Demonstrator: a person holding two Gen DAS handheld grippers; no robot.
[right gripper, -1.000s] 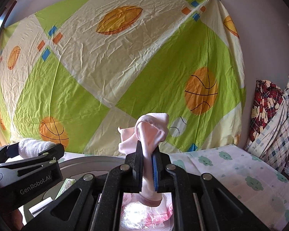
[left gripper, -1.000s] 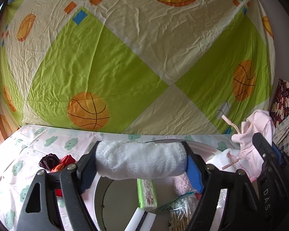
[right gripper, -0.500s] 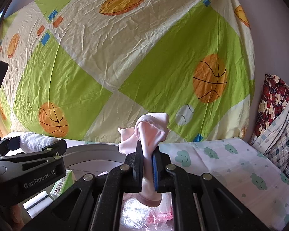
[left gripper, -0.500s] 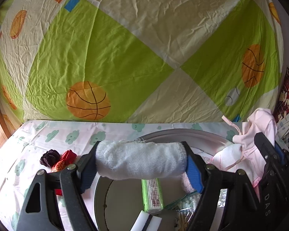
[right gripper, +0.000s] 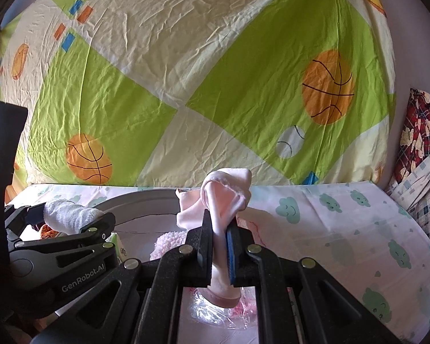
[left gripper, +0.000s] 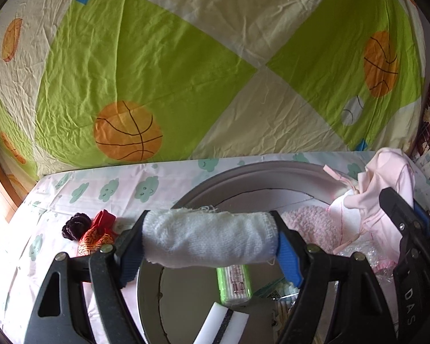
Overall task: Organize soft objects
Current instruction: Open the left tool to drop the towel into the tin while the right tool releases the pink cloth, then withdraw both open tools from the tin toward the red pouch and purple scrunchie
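Note:
My left gripper (left gripper: 210, 242) is shut on a rolled white towel (left gripper: 209, 239), held crosswise between its pads above a round grey basin (left gripper: 243, 172). The towel (right gripper: 68, 213) and left gripper (right gripper: 66, 223) also show at the left of the right wrist view. My right gripper (right gripper: 219, 238) is shut on a pale pink garment (right gripper: 225, 195) that sticks up between its pads; in the left wrist view this garment (left gripper: 387, 177) hangs at the right over the basin. A fluffy pink cloth (left gripper: 309, 223) lies inside the basin.
Inside the basin lie a green pack of cotton swabs (left gripper: 235, 283), a white-and-black sponge (left gripper: 223, 326) and a clear plastic bag (right gripper: 215, 309). A dark red scrunchie (left gripper: 76, 225) and a red patterned pouch (left gripper: 96, 236) lie on the cloud-print sheet (right gripper: 344, 229). A basketball-print sheet (left gripper: 157, 57) hangs behind.
Both views have tipped downward: more of the basin and bed sheet shows, the wall sheet has slid up. Both grips are unchanged.

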